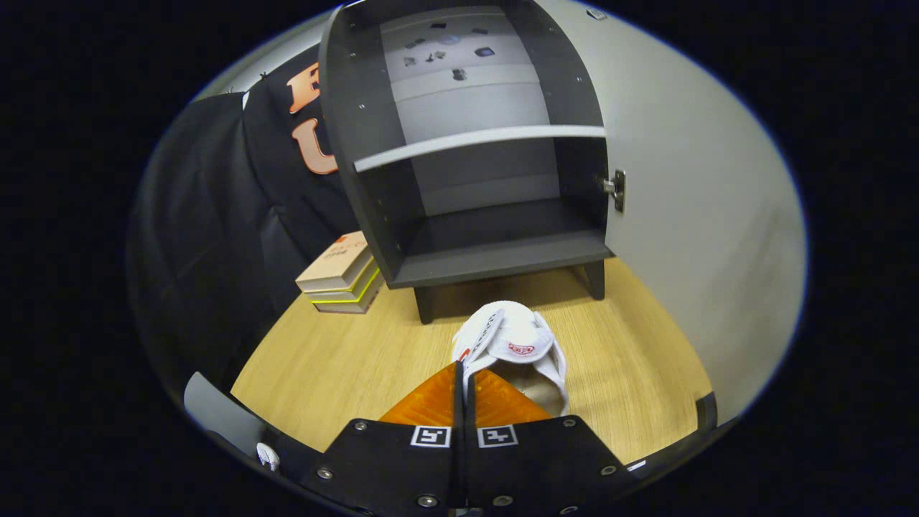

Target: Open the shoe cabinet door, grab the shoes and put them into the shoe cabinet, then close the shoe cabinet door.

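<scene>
A shoe cabinet (474,143) is seen standing on a wooden desk (337,359), with its door (689,215) swung fully open to the right on a metal hinge (616,189). The first step of the task is judged done; the step in hand is the grabbing and carrying of the shoes.

The jaws are pressed together, and the gripper (461,377) appears to be pinching the near edge of a pair of white shoes (513,341), which look like soft slippers stacked together. The pinch point is hidden by the jaws, so it cannot be told for certain that both press on the fabric. The shoes are found just ahead of the jaws, in front of the cabinet and short of its legs.

Inside the cabinet, one shelf (477,143) is fitted across the middle. Nothing is seen on the shelf or on the cabinet floor below it.

Next, the shoes are judged to need lifting above the cabinet's bottom lip and carrying forward into the lower compartment, kept clear of the shelf edge.

A stack of books (341,276) is seen left of the cabinet.
</scene>
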Motion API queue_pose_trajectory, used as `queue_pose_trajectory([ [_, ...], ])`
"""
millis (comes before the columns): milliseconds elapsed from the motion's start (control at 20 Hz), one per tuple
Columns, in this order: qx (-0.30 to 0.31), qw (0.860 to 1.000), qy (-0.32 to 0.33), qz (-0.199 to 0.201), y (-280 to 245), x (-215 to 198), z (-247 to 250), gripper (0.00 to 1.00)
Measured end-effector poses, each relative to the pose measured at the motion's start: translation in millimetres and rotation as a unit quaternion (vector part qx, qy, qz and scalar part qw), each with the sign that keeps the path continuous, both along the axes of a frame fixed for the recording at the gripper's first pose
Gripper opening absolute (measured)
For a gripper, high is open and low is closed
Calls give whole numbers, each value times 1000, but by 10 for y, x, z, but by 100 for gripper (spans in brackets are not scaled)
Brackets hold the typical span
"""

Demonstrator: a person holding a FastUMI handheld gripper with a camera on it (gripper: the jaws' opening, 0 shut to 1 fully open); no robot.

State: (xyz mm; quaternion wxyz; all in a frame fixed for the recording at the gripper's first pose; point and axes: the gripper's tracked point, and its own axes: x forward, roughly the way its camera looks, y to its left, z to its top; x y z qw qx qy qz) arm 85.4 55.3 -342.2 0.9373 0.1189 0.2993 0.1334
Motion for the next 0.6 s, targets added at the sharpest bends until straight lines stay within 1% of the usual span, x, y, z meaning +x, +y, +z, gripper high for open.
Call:
queue_pose_trajectory([
  [200,-2,997,-72,6,-45,102,899,0],
  [350,-10,992,-127,8,-73,306,1522,0],
  [500,-9,985,-173,7,-85,615,1938,0],
  [600,-19,981,-192,9,-79,895,2092,0],
])
